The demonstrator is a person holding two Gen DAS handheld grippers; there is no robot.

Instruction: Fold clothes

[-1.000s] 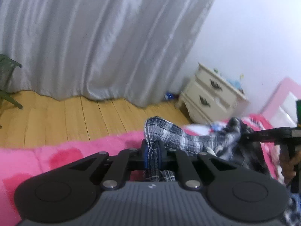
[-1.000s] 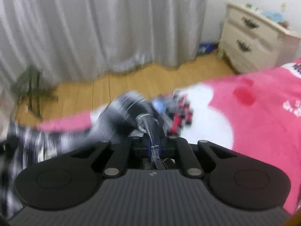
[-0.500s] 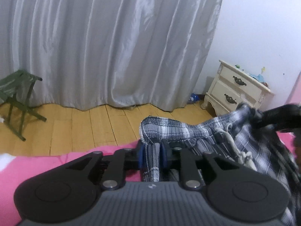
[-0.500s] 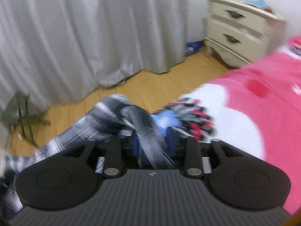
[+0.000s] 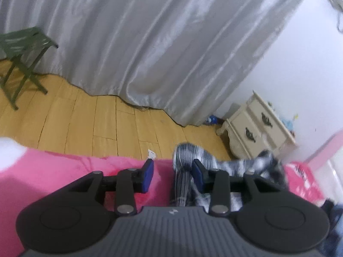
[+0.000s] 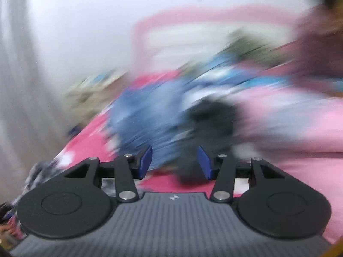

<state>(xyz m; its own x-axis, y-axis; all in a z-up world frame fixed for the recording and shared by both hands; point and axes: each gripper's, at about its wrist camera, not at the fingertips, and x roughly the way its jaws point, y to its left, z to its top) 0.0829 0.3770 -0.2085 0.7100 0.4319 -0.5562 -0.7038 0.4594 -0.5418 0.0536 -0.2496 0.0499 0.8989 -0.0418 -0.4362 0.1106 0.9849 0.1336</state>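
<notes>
Your left gripper (image 5: 173, 172) has its jaws apart and opening. The plaid garment (image 5: 188, 160) lies between them, draped against the right-hand blue pad (image 5: 197, 176) and clear of the left-hand one, so nothing is pinched. From there the cloth runs off to the right along the far edge of the pink bed (image 5: 53, 171), toward the corner by the nightstand (image 5: 257, 126).

Past that edge you look onto a wood floor (image 5: 90, 117) with a small scrap of paper (image 5: 151, 154) lying on it just off the bed. A grey curtain (image 5: 139, 42) hangs behind, a green folding stool (image 5: 21, 53) stands far left, and a small blue thing (image 5: 211, 119) lies on the floor between curtain and nightstand.

Your right gripper (image 6: 175, 162) also has its jaws apart and opening, with no cloth pressed by the pads. That view is badly smeared. Ahead of the fingers a heap of clothes (image 6: 154, 111) sits on the bed, blue fabric with a dark piece (image 6: 212, 115) beside it; the dark piece lies just ahead of the right-hand pad. A pink headboard (image 6: 193, 15) stands behind the heap. At the far right is a person in a maroon top (image 6: 317, 42).
</notes>
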